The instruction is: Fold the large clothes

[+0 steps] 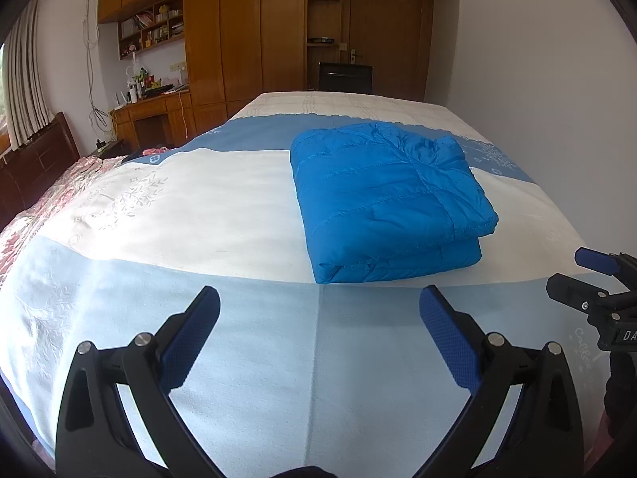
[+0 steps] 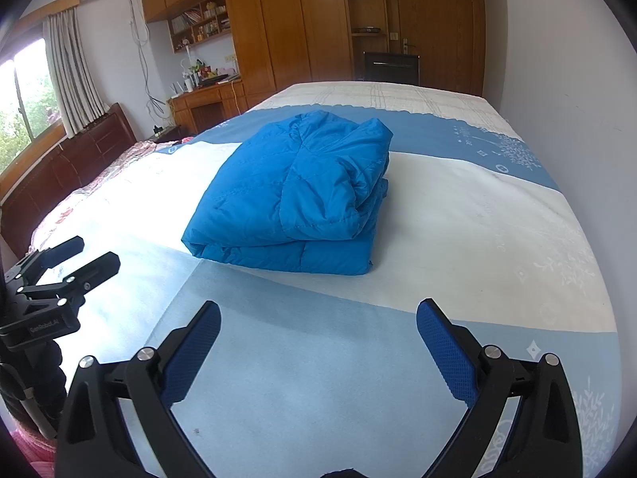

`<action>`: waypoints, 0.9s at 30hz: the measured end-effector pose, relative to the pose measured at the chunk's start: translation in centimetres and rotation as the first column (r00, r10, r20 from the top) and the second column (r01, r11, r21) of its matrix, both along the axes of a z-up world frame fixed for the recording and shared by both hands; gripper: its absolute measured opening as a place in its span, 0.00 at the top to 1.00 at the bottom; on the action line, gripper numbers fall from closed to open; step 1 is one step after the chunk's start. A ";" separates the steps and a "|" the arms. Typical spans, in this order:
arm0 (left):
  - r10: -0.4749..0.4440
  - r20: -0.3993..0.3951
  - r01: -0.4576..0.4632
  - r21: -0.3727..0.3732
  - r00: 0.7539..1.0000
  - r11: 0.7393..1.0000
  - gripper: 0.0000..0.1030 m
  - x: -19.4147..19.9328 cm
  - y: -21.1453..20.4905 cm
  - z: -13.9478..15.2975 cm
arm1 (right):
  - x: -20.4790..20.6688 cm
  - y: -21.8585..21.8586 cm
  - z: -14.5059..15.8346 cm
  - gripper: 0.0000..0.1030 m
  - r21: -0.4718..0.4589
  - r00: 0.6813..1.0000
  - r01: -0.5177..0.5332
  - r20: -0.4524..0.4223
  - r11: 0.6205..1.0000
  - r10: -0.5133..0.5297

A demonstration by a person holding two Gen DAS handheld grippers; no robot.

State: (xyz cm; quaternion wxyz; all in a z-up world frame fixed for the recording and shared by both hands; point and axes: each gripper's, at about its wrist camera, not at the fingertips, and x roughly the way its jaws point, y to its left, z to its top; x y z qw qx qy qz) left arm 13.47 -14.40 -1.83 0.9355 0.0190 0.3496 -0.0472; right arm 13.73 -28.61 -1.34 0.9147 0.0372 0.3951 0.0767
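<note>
- A bedroom is shown, with wooden wardrobes [image 1: 243,28] along the far wall, a desk [image 1: 151,107] under shelves of books, a curtain [image 2: 75,67] by the window and a dark headboard [image 2: 71,159] at the left; the work surface is a bed [image 1: 223,199] covered in a blue and white spread.
- The blue padded jacket [image 1: 382,195] is seen lying on the white band of the spread, towards the middle of the bed, already folded into a thick, roughly square bundle of several layers.
- The fold is judged to be essentially complete: no sleeve or hem is seen trailing out, though the top layer bulges and is rumpled at the far right corner, so at most a flattening press might be left.
- The left gripper [image 1: 318,318] is held above the near pale-blue band, its jaws spread wide and nothing between them.
- The right gripper [image 2: 318,330] is likewise spread and empty, well short of the jacket.
- Nothing is found lying between either gripper and the bundle; a pink patterned cloth [image 1: 47,199] at the headboard side is well apart from it.
</note>
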 end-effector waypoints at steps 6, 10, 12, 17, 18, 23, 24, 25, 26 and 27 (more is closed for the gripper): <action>-0.003 -0.002 0.003 0.003 1.000 1.000 0.03 0.0 0.0 0.0 | 0.0 0.0 0.0 0.04 0.000 1.000 0.000 -0.001 1.000 0.000; -0.002 -0.002 0.002 0.002 1.000 1.000 0.03 0.0 0.1 0.0 | 0.0 0.0 0.0 0.04 0.000 1.000 0.000 -0.001 1.000 0.000; -0.003 -0.005 0.003 0.001 1.000 1.000 0.03 0.0 0.0 0.0 | 0.0 0.0 0.0 0.04 0.000 1.000 0.001 -0.001 1.000 -0.001; -0.004 -0.006 0.004 0.001 1.000 1.000 0.03 0.1 0.1 0.0 | 0.1 0.0 -0.1 0.04 0.000 1.000 0.001 -0.002 1.000 -0.001; -0.005 -0.007 0.005 0.001 1.000 1.000 0.03 0.1 0.1 0.0 | 0.1 0.0 -0.1 0.04 0.000 1.000 0.000 -0.003 1.000 0.000; -0.006 -0.012 0.006 -0.003 1.000 1.000 0.03 0.1 0.1 0.0 | 0.1 0.0 -0.1 0.04 0.000 1.000 0.002 -0.003 1.000 -0.002; -0.006 -0.012 0.006 -0.005 1.000 1.000 0.03 0.1 0.1 -0.1 | 0.1 0.0 -0.1 0.04 0.001 1.000 0.002 -0.004 1.000 -0.002; -0.006 -0.011 0.006 -0.005 1.000 1.000 0.03 0.1 0.1 -0.1 | 0.2 -0.1 -0.2 0.04 0.001 1.000 0.002 -0.005 1.000 -0.002; -0.005 -0.009 0.005 -0.002 1.000 1.000 0.03 0.1 0.1 -0.1 | 0.2 -0.1 -0.2 0.04 0.001 1.000 0.003 -0.006 1.000 -0.003; -0.006 -0.007 0.006 -0.002 1.000 1.000 0.03 0.1 0.1 -0.1 | 0.2 -0.1 -0.2 0.04 0.001 1.000 0.003 -0.006 1.000 -0.003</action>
